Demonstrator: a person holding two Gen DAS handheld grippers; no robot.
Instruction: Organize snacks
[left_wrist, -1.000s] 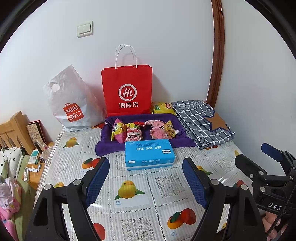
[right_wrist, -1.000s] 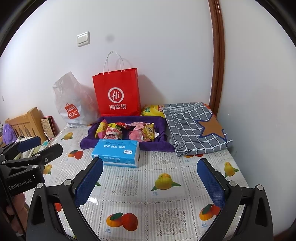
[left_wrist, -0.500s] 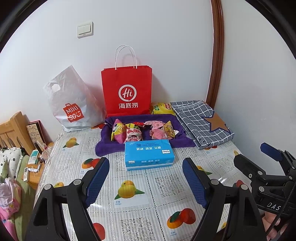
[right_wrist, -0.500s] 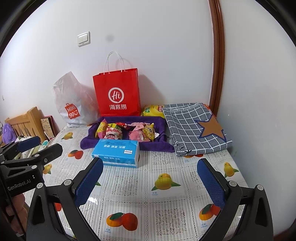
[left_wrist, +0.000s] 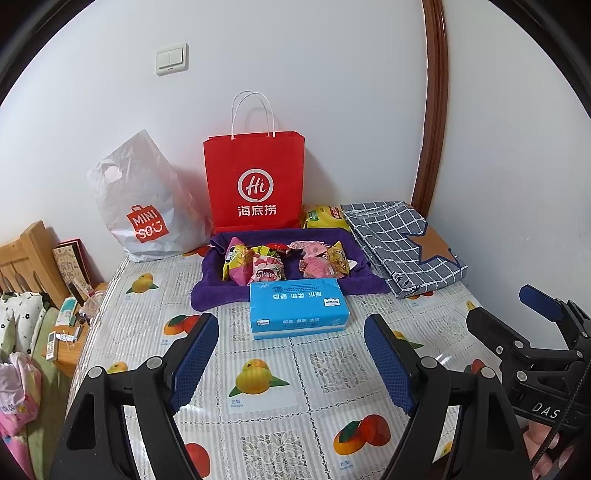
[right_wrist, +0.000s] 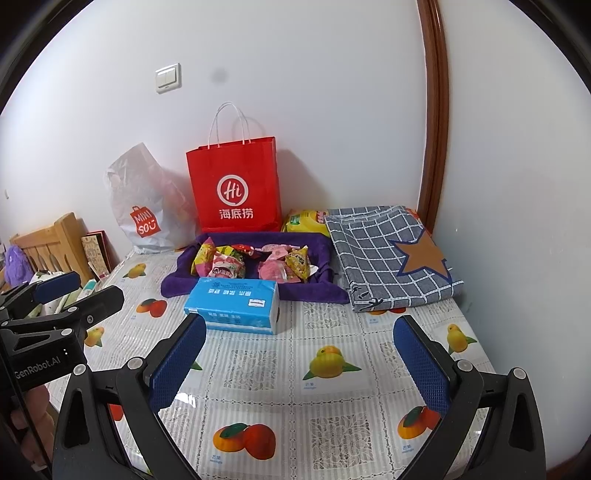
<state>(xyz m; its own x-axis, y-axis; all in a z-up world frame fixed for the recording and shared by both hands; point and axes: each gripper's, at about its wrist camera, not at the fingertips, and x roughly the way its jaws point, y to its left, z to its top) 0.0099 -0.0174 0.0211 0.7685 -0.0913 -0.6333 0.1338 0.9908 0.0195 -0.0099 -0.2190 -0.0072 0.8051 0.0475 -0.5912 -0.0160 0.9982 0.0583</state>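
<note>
**A:** Several wrapped snacks (left_wrist: 284, 260) are heaped together on the purple cloth (left_wrist: 210, 291), whose edges are turned up around them like a shallow tray. My guess is that the raised border is there to keep the packets from sliding off onto the counter (left_wrist: 266, 410).

**B:** And the claws?

**A:** Both are spread wide with nothing between the pads. The left claw (left_wrist: 290, 360) hangs low over the fruit-print cover, aimed at the blue tissue pack (left_wrist: 297, 308); the right claw (right_wrist: 299, 363) hovers alongside it, pointed the same way. Each is well short of the snacks.

**B:** So where does the sorting stand?

**A:** Hard to say. Snacks gathered on the cloth could be a finished pile, or a pile waiting to go into the red paper bag (left_wrist: 255, 181) or the white plastic bag (left_wrist: 142, 199) leaning on the wall behind. One yellow packet (left_wrist: 323, 216) lies apart, between the red bag and the folded checked fabric (left_wrist: 402, 243).

**B:** Any obstacle?

**A:** The tissue pack sits just in front of the cloth, so it stands between the claws and the snacks.
</note>
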